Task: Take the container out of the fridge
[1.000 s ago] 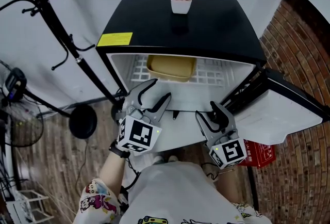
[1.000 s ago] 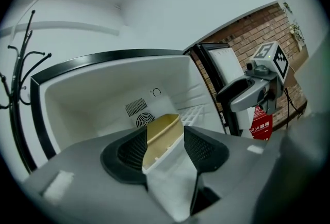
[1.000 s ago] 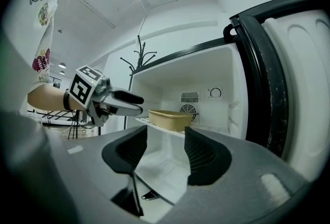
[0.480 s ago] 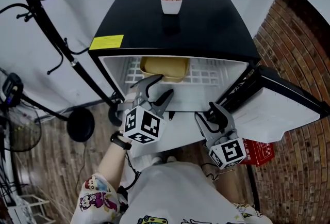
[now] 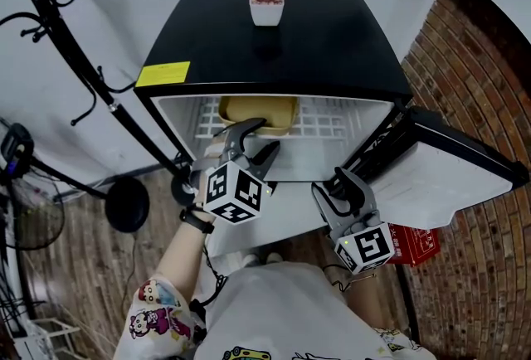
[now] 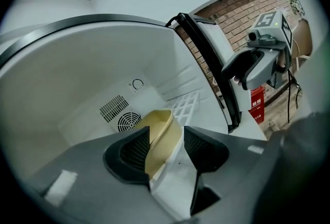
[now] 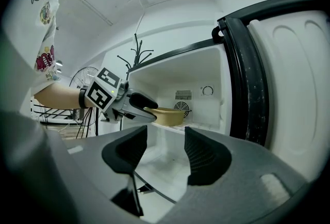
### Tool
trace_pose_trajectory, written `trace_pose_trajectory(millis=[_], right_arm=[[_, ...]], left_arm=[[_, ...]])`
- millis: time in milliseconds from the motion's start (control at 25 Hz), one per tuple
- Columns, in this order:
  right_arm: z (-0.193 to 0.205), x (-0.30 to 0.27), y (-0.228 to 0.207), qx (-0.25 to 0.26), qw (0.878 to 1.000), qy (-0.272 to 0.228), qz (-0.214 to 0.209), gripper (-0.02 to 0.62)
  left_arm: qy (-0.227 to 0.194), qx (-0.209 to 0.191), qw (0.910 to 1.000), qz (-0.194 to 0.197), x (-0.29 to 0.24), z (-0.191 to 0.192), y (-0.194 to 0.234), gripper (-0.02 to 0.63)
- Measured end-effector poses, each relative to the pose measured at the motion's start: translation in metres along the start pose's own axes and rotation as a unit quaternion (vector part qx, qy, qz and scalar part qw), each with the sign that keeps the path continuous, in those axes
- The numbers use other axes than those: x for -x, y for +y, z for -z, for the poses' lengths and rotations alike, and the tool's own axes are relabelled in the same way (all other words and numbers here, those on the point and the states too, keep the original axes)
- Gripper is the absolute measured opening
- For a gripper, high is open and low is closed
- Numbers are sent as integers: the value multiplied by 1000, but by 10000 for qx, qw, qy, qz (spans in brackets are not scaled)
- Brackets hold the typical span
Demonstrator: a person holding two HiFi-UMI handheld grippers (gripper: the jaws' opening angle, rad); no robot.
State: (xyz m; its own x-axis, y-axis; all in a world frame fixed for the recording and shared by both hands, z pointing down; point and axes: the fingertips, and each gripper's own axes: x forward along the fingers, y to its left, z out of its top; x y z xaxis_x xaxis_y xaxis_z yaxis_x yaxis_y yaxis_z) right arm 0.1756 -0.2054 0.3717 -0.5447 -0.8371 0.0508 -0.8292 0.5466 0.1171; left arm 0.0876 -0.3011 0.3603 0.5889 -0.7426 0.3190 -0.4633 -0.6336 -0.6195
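right, the left gripper is at the mouth of the mini fridge, fingers spread wide, and the yellow container on the wire shelf lines up between them, not gripped. best play: ease in deeper, straddle the near wall, close firmly, then draw it out level. the right gripper hangs open and empty by the door.

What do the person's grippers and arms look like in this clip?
The left gripper and right gripper are grey with black, ribbed-pad jaws. Each carries a white cube with black square markers. A black wristband circles the left wrist, and a black cable hangs below it. The white short-sleeved shirt bears cartoon prints.
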Motion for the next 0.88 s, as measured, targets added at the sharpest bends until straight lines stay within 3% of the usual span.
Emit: trace_pose_trajectory(millis=[480, 880], right_arm=[[3, 0, -2, -59, 10000, 29, 0, 222], [4, -5, -3, -70, 9999, 72, 15, 222]], left_arm=[[131, -137, 9998, 93, -13, -5, 5, 218], [117, -282, 9995, -38, -14, -2, 6, 130]])
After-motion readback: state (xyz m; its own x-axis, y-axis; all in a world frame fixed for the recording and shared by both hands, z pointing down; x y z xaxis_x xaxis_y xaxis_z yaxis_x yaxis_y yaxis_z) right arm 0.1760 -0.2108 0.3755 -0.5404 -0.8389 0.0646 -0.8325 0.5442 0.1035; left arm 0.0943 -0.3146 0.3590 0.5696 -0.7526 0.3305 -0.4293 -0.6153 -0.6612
